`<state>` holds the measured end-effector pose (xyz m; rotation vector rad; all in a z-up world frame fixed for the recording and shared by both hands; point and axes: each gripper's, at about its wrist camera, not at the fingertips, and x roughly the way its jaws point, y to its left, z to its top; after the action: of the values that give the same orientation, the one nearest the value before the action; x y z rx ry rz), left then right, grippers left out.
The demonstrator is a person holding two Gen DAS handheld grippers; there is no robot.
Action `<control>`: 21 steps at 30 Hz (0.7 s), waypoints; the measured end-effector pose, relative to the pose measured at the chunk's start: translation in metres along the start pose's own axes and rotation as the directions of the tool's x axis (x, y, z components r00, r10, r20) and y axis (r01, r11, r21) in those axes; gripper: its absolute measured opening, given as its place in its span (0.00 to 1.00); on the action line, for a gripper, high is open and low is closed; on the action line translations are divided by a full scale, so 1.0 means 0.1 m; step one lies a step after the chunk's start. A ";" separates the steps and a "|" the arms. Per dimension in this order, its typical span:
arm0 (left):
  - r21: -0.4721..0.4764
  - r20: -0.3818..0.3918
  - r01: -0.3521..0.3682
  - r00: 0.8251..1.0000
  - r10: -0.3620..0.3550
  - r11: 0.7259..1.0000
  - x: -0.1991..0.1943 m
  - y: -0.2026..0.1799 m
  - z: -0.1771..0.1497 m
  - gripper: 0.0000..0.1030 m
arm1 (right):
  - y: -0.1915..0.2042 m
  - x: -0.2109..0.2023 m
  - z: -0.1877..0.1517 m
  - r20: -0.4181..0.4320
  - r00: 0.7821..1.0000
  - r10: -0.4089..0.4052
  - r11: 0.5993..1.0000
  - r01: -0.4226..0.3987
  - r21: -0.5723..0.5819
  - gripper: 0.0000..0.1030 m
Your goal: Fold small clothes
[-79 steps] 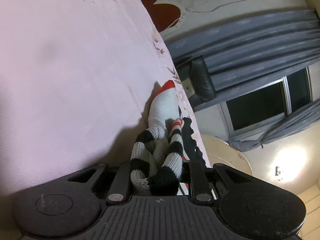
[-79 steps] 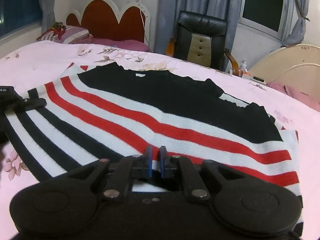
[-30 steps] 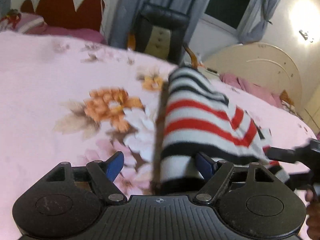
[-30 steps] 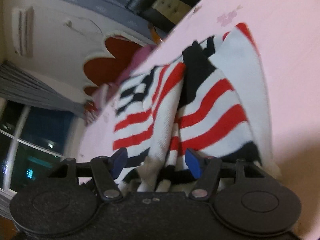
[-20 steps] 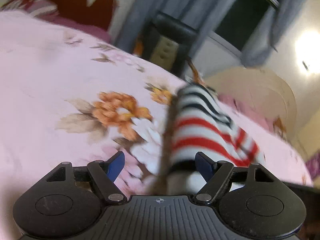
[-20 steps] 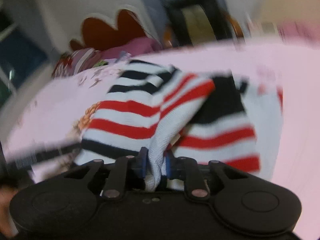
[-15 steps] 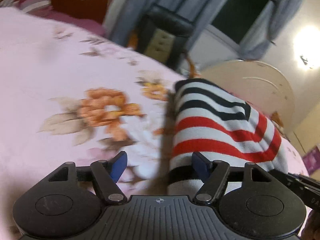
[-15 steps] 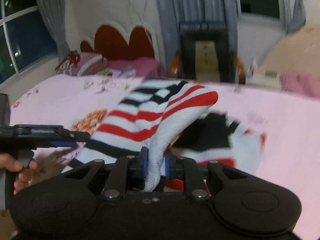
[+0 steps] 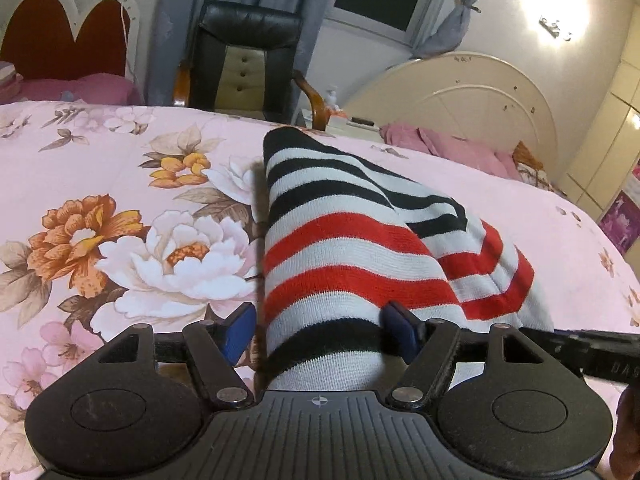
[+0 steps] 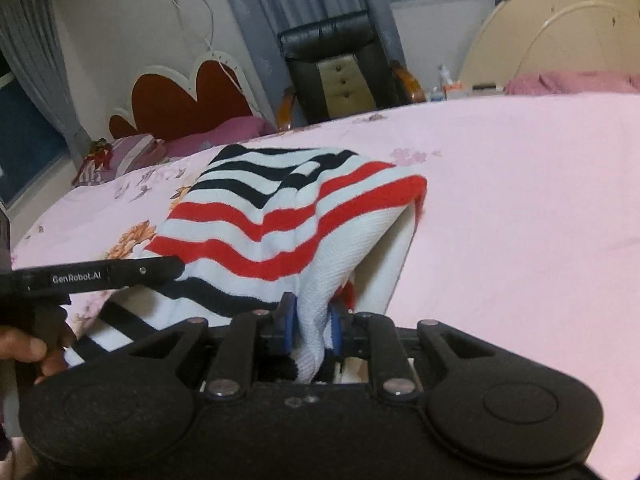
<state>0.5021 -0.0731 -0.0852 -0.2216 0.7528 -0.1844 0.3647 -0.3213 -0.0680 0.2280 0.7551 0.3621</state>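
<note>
A small knitted sweater with black, white and red stripes (image 9: 344, 256) lies doubled over on the pink flowered bed sheet (image 9: 120, 208). My left gripper (image 9: 320, 334) is open, its blue pads on either side of the sweater's near hem without pinching it. My right gripper (image 10: 310, 322) is shut on a bunched fold of the sweater (image 10: 280, 216) and holds that edge lifted off the bed. The left gripper's body shows at the left of the right wrist view (image 10: 104, 274), beside the sweater.
A black chair (image 9: 244, 64) stands beyond the far edge of the bed. A red scalloped headboard (image 9: 64, 44) and pillows are at the far left. A cream round headboard (image 9: 472, 112) with pink bedding is at the far right. Bare pink sheet (image 10: 540, 208) lies to the right of the sweater.
The sweater has gone from spread flat to folded over. My left gripper let go and opened. My right gripper closed on a fold and lifted it; both views have steadied.
</note>
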 end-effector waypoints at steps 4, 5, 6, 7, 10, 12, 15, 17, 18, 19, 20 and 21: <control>0.015 0.014 0.001 1.000 -0.001 1.000 -0.08 -0.04 0.10 0.69 | -0.25 -0.06 0.14 0.054 0.998 0.035 0.985 -0.044 0.169 0.29; 0.014 0.030 0.009 1.000 -0.010 1.000 -0.13 -0.05 0.12 0.69 | -0.35 -0.03 0.19 0.061 0.998 0.035 0.974 -0.047 0.222 0.30; 0.016 0.030 0.006 1.000 -0.006 1.000 -0.14 -0.05 0.13 0.69 | -0.41 0.02 0.25 0.066 0.997 0.047 0.964 -0.062 0.257 0.30; 0.025 0.019 -0.009 1.000 0.008 1.000 -0.12 -0.07 0.13 0.69 | -0.46 0.10 0.31 0.065 0.996 0.060 0.955 -0.077 0.287 0.30; 0.024 -0.012 -0.012 1.000 0.013 1.000 -0.03 -0.09 0.09 0.69 | -0.57 0.31 0.40 0.058 0.996 0.070 0.940 -0.085 0.329 0.12; 0.028 -0.016 -0.017 1.000 0.017 0.999 -0.01 -0.11 0.07 0.69 | -0.54 0.27 0.42 0.112 0.993 0.036 0.961 -0.065 0.269 0.10; 0.052 -0.012 -0.032 0.999 0.033 0.998 0.07 -0.17 0.01 0.69 | -0.53 0.42 0.31 0.045 0.997 -0.057 0.985 0.049 0.167 0.09; 0.072 -0.001 -0.041 0.999 0.041 0.997 0.06 -0.20 0.00 0.70 | -0.55 0.44 0.26 0.051 0.997 -0.053 0.987 0.044 0.158 0.09; 0.053 -0.003 -0.034 0.999 0.035 0.998 0.04 -0.18 0.00 0.70 | -0.52 0.41 0.29 0.044 0.997 -0.059 0.987 0.052 0.150 0.10; 0.040 0.006 -0.025 1.000 0.025 0.999 -0.02 -0.15 0.01 0.70 | -0.50 0.36 0.31 0.042 0.997 -0.065 0.987 0.058 0.152 0.18; 0.042 0.025 -0.017 1.000 0.016 0.999 -0.11 -0.14 -0.01 0.70 | -0.49 0.30 0.33 0.051 0.996 -0.070 0.986 0.061 0.157 0.23; 0.048 0.046 -0.007 0.999 0.004 0.999 -0.22 -0.13 -0.04 0.70 | -0.46 0.16 0.33 0.079 0.995 -0.068 0.986 0.055 0.156 0.25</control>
<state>0.4821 -0.0804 -0.0700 -0.1773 0.7022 -0.1913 0.4092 -0.3596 -0.0701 0.3626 0.7056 0.2344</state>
